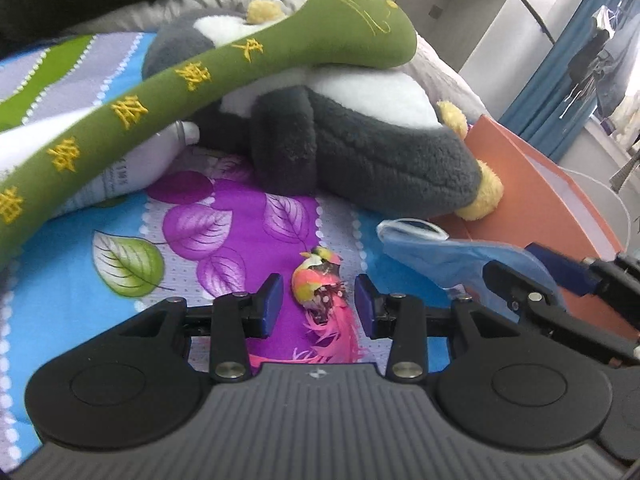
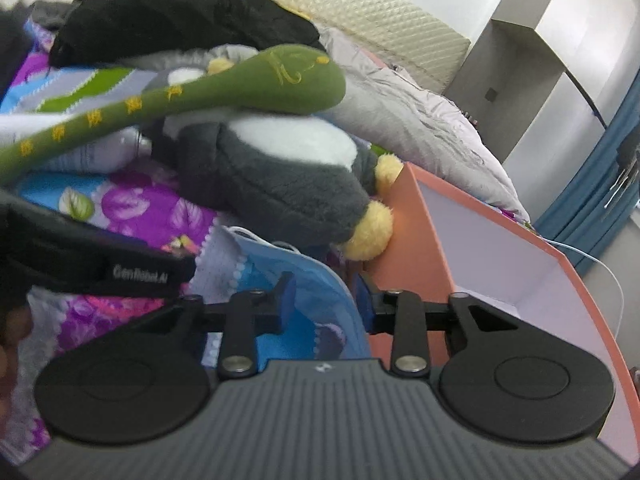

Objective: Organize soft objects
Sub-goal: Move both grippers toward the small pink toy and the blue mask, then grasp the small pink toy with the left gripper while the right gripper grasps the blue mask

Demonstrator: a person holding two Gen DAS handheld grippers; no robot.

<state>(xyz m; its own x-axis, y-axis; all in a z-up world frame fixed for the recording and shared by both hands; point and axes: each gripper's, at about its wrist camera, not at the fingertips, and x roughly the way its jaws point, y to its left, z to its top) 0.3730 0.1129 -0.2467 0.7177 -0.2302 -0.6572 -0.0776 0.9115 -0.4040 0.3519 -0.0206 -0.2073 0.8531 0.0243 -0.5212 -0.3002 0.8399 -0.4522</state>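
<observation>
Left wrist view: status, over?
Left gripper open around toy bird. Right gripper open over face mask. Nothing blocking.

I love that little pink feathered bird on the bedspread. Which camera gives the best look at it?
The left wrist view. There the bird lies whole and sharp on the bedspread, between the left gripper's open fingers. In the right wrist view I cannot find it; the left gripper's body covers that part of the bed.
</observation>
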